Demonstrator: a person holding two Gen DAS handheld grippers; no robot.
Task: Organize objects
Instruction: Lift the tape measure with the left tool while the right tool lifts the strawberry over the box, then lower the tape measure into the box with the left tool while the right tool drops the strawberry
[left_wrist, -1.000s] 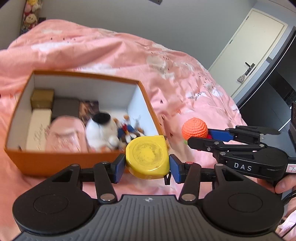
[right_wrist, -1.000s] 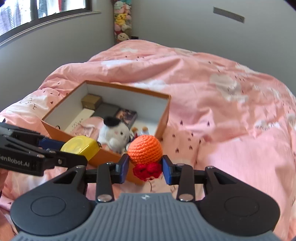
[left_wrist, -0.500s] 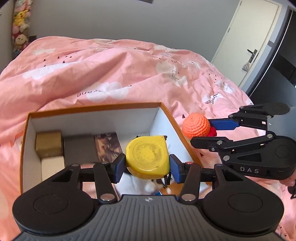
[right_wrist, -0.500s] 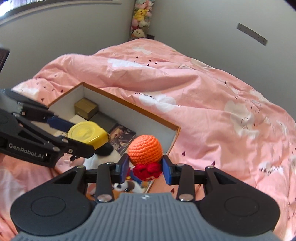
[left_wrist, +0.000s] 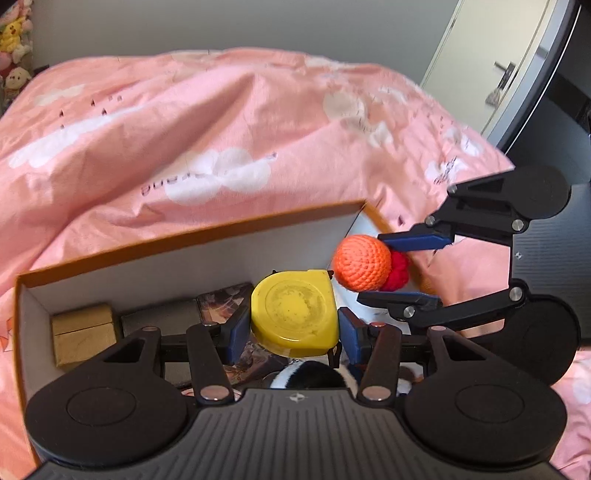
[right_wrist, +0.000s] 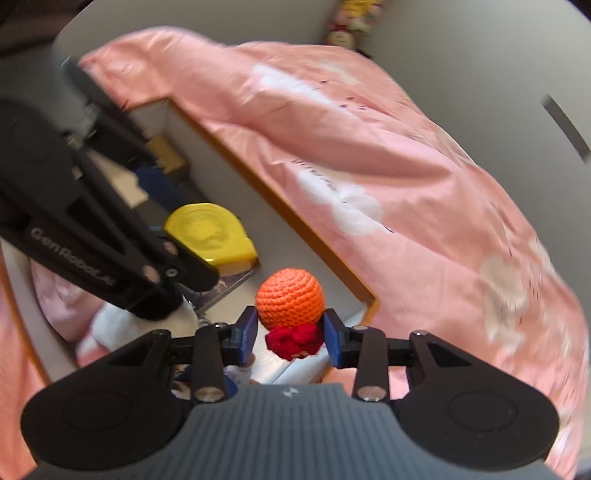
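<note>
A yellow plastic tape measure (left_wrist: 294, 313) and an orange crocheted ball with red trim (right_wrist: 290, 300) are being held, clenched in left gripper (left_wrist: 294, 329) and right gripper (right_wrist: 290, 332) jaws, over the orange-rimmed cardboard box (left_wrist: 184, 230); release inside likely being called for next.

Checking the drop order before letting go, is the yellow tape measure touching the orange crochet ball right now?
Apart. The right wrist view shows grey box floor between the yellow tape measure and the orange crochet ball; each is clamped in its own gripper.
</note>
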